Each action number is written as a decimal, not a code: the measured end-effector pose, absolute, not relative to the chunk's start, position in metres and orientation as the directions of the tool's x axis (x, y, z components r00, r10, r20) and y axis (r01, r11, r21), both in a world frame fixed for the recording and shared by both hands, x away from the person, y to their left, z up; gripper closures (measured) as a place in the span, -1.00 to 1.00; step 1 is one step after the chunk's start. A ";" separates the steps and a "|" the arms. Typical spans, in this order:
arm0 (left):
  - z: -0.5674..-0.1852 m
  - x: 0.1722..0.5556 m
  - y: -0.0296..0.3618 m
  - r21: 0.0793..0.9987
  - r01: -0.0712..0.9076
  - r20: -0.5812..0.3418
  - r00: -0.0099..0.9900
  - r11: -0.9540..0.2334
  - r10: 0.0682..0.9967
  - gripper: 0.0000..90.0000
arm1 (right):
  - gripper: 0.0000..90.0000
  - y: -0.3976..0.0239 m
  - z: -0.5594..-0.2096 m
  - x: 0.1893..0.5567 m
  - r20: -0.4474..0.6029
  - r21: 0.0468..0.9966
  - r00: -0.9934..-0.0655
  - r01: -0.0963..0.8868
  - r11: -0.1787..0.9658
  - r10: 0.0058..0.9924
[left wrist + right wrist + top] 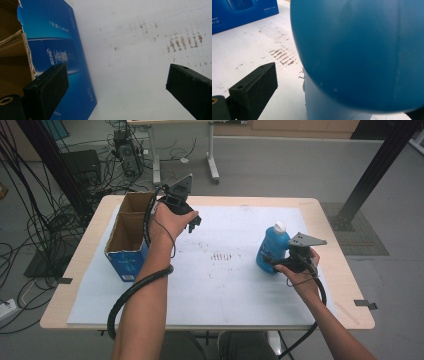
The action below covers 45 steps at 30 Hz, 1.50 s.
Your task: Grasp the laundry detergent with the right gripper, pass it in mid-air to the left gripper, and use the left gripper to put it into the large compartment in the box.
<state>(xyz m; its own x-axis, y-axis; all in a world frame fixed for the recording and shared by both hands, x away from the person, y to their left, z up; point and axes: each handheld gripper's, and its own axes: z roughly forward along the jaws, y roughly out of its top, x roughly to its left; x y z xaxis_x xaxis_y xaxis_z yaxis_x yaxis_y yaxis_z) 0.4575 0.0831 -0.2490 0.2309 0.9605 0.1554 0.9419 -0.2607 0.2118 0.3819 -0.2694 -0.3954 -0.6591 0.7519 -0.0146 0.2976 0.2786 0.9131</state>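
Blue bottle [272, 249] upright at right of centre on the white-covered bench [225, 285], between the spread jaws of the right gripper [278, 261], contact not discernible. Left gripper [194, 224] at upper centre-left, wide open and empty, beside open cardboard box [127, 237].

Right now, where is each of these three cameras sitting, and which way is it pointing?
High view: fixed above the person's side, looking forward and down on the table; both forearms, left gripper and right gripper show.
Left gripper view: rides the left gripper, looking along its open jaws at the white sheet and blue cardboard box.
Right gripper view: rides the right gripper, jaws apart, close up against the blue bottle.
Shared: the gripper views both show the box and the sheet's brown scuff marks.
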 end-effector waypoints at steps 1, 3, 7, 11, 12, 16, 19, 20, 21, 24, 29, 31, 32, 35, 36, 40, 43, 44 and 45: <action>-0.249 0.457 0.083 0.213 0.942 0.153 0.228 -0.258 0.961 -0.89 | -0.96 -0.269 -0.395 0.382 -0.014 0.913 -0.659 0.298 0.279 0.752; -0.250 0.457 0.082 0.213 0.942 0.152 0.229 -0.259 0.961 -0.89 | -0.96 -0.270 -0.396 0.382 -0.012 0.913 -0.659 0.299 0.276 0.752; -0.249 0.457 0.082 0.214 0.941 0.153 0.232 -0.261 0.961 -0.89 | -0.95 -0.270 -0.396 0.382 -0.013 0.913 -0.659 0.299 0.277 0.752; -0.249 0.457 0.082 0.214 0.942 0.153 0.230 -0.260 0.961 -0.89 | -0.90 -0.270 -0.397 0.382 -0.012 0.913 -0.658 0.300 0.277 0.753; -0.249 0.457 0.082 0.215 0.941 0.154 0.231 -0.261 0.961 -0.89 | -0.89 -0.270 -0.397 0.383 -0.014 0.913 -0.657 0.299 0.277 0.754; -0.250 0.456 0.083 0.213 0.941 0.158 0.233 -0.263 0.960 -0.89 | -0.81 -0.271 -0.398 0.383 -0.007 0.912 -0.652 0.308 0.273 0.759; -0.250 0.456 0.084 0.216 0.941 0.158 0.231 -0.262 0.960 -0.89 | -0.70 -0.272 -0.400 0.384 -0.005 0.911 -0.652 0.311 0.272 0.758; -0.250 0.455 0.084 0.213 0.941 0.157 0.234 -0.264 0.960 -0.89 | -0.67 -0.272 -0.400 0.384 -0.006 0.910 -0.651 0.311 0.274 0.759; -0.250 0.455 0.084 0.215 0.940 0.158 0.234 -0.264 0.959 -0.89 | -0.64 -0.272 -0.400 0.384 -0.008 0.910 -0.650 0.311 0.275 0.760; -0.251 0.455 0.085 0.215 0.941 0.161 0.231 -0.263 0.959 -0.89 | -0.54 -0.272 -0.400 0.384 -0.015 0.909 -0.649 0.308 0.281 0.761; -0.250 0.454 0.086 0.218 0.940 0.161 0.230 -0.262 0.960 -0.89 | -0.37 -0.270 -0.402 0.385 -0.022 0.906 -0.654 0.307 0.292 0.756; -0.249 0.454 0.086 0.218 0.940 0.161 0.229 -0.260 0.960 -0.89 | -0.33 -0.270 -0.402 0.385 -0.018 0.905 -0.655 0.310 0.291 0.755; -0.249 0.454 0.086 0.218 0.941 0.157 0.228 -0.259 0.961 -0.89 | -0.31 -0.270 -0.403 0.386 -0.017 0.905 -0.656 0.311 0.290 0.755; -0.249 0.454 0.086 0.216 0.940 0.160 0.233 -0.264 0.959 -0.89 | -0.22 -0.271 -0.404 0.386 -0.014 0.905 -0.658 0.311 0.289 0.753; -0.250 0.454 0.086 0.216 0.940 0.159 0.234 -0.265 0.959 -0.89 | -0.19 -0.271 -0.404 0.387 -0.017 0.905 -0.658 0.310 0.291 0.753; -0.250 0.453 0.086 0.217 0.940 0.160 0.233 -0.264 0.959 -0.89 | -0.14 -0.270 -0.405 0.387 -0.019 0.905 -0.661 0.308 0.294 0.750; -0.250 0.453 0.085 0.216 0.940 0.161 0.232 -0.264 0.959 -0.89 | -0.10 -0.271 -0.406 0.387 -0.016 0.906 -0.660 0.308 0.290 0.751; -0.250 0.453 0.085 0.217 0.940 0.161 0.232 -0.264 0.959 -0.89 | -0.10 -0.271 -0.406 0.387 -0.012 0.906 -0.660 0.311 0.288 0.751; -0.250 0.453 0.085 0.213 0.939 0.160 0.238 -0.269 0.958 -0.89 | -0.09 -0.271 -0.406 0.387 -0.012 0.906 -0.661 0.311 0.288 0.750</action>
<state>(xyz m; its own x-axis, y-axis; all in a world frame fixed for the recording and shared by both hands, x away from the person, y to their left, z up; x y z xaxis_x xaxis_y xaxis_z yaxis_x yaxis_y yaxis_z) 0.4530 0.0854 -0.2499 0.2375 0.9581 0.1601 0.9393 -0.2685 0.2135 0.3869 -0.2707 -0.4060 -0.6611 0.7502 -0.0121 0.3106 0.2884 0.9057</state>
